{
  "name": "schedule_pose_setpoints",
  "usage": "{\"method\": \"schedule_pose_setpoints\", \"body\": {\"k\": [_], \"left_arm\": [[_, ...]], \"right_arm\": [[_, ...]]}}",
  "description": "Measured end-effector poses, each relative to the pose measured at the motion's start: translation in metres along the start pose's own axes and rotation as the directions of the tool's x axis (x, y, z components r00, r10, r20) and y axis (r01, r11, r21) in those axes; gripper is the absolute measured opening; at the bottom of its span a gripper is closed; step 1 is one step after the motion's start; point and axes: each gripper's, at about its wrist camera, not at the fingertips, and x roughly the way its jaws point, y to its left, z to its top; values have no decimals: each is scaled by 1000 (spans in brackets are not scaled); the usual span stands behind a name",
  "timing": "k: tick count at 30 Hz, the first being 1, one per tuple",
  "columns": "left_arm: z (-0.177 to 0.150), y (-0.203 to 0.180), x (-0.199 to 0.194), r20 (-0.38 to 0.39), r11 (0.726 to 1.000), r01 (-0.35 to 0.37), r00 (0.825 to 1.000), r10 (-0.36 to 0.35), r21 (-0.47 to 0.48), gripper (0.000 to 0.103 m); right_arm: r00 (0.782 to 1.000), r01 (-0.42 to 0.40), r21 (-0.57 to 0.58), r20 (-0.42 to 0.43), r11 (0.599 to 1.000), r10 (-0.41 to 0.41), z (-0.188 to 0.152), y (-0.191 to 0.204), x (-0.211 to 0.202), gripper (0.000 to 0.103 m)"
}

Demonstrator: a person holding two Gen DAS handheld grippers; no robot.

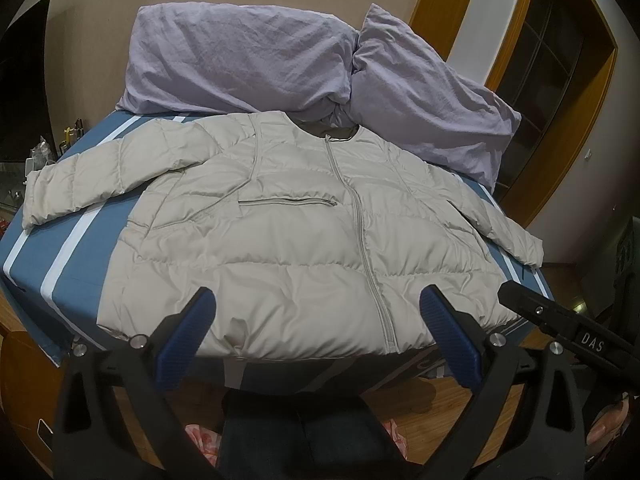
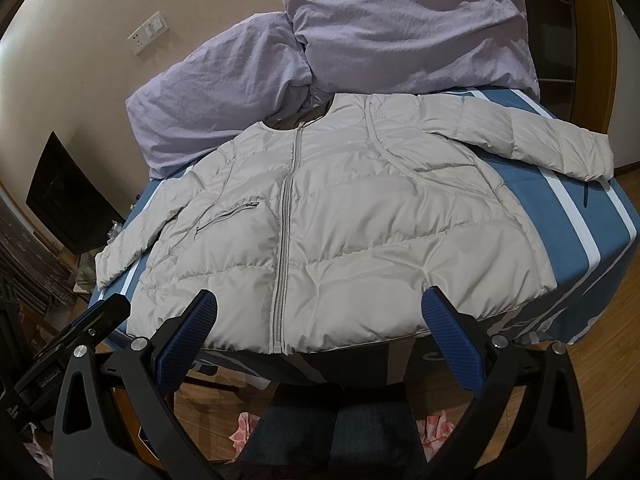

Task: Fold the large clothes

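Note:
A light beige puffer jacket [image 1: 280, 232] lies flat and zipped on the bed, front up, collar toward the pillows, both sleeves spread out to the sides. It also shows in the right wrist view [image 2: 340, 220]. My left gripper [image 1: 318, 320] is open and empty, held just above the jacket's hem near the zipper. My right gripper [image 2: 320, 320] is open and empty, above the hem at the bed's near edge. The right gripper's body shows in the left wrist view [image 1: 568, 328].
The bed has a blue sheet with white stripes [image 1: 76, 240]. Two lilac pillows [image 1: 240, 56] lean against the wall behind the jacket. A cluttered side table [image 1: 40, 160] stands left of the bed. Wooden floor [image 2: 600, 380] and a wooden door frame [image 1: 560, 140] are on the right.

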Motion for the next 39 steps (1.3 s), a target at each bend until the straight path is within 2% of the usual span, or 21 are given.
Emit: {"method": "schedule_pose_setpoints", "body": {"k": [39], "left_arm": [[0,0,0,-2,1000,-2,1000,2,2,101]], "right_arm": [[1000,2,2,-6,1000,-2,-1,-2,1,102]]}}
